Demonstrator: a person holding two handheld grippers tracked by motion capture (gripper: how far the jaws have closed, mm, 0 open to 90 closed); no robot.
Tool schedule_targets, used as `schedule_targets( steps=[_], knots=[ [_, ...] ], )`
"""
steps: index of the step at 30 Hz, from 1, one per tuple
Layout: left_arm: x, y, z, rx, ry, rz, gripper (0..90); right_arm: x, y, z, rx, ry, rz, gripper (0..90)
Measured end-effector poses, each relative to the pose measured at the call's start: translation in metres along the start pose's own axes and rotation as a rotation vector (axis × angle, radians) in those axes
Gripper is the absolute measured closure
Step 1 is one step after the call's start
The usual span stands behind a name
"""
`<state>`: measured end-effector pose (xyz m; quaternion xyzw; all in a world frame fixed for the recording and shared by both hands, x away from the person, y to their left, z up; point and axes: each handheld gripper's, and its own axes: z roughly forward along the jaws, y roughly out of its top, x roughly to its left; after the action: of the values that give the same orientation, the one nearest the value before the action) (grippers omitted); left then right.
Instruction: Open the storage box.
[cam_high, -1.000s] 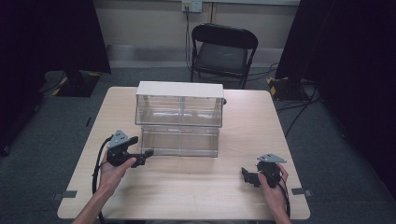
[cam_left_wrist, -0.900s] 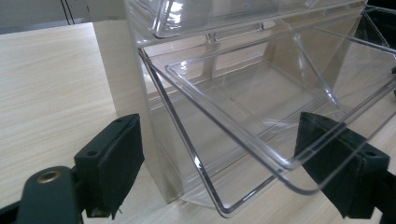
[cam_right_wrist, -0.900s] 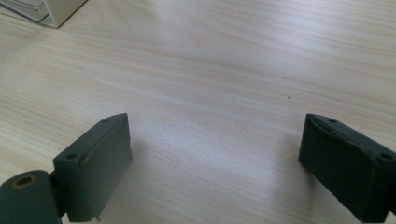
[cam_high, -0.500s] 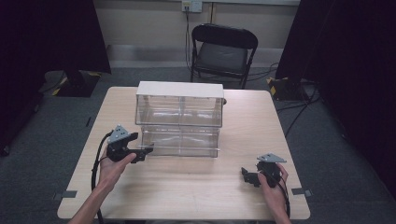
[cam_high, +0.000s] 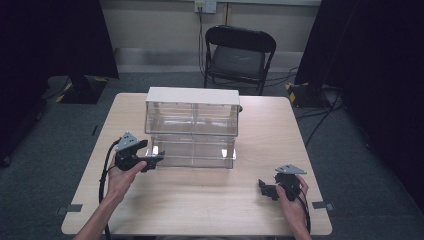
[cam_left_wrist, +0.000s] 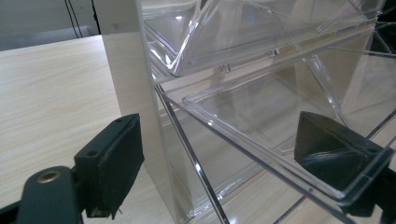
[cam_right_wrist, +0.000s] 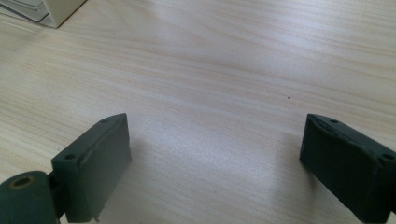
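Observation:
A clear plastic two-tier drawer box (cam_high: 192, 117) with a white top stands at the middle of the wooden table (cam_high: 200, 205). My left gripper (cam_high: 152, 162) is at the lower drawer's (cam_high: 195, 150) front left corner. In the left gripper view my left gripper (cam_left_wrist: 219, 140) stands open astride that corner. One pad (cam_left_wrist: 114, 163) is just outside the white side wall (cam_left_wrist: 126, 60); the other shows through the clear lower drawer (cam_left_wrist: 261, 107). My right gripper (cam_high: 265, 189) rests open near the table's front right, and in its own view my right gripper (cam_right_wrist: 215, 154) has bare wood between its jaws.
A black folding chair (cam_high: 237, 55) stands beyond the table's far edge. The upper drawer (cam_left_wrist: 224, 32) sits closed above the lower one. A corner of the box (cam_right_wrist: 56, 11) is at the top left of the right gripper view. Cables trail off the table's front edge from both grippers.
My left gripper has edged forward to the box's front left corner. The right gripper has stayed where it was.

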<state>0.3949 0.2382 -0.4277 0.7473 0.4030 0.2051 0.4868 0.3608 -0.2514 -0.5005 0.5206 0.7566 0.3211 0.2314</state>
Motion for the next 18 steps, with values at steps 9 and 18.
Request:
schedule_targets(
  steps=[9, 18],
  knots=[
    [-0.004, 0.011, 0.002, -0.007, 0.005, 0.015, 15.8, 0.0, 0.0, 0.0, 0.0, 0.001, -0.001, 7.9],
    [-0.004, 0.013, 0.003, -0.019, -0.003, 0.003, 15.8, 0.0, 0.0, 0.0, 0.0, 0.001, 0.0, 7.9]
  ],
)
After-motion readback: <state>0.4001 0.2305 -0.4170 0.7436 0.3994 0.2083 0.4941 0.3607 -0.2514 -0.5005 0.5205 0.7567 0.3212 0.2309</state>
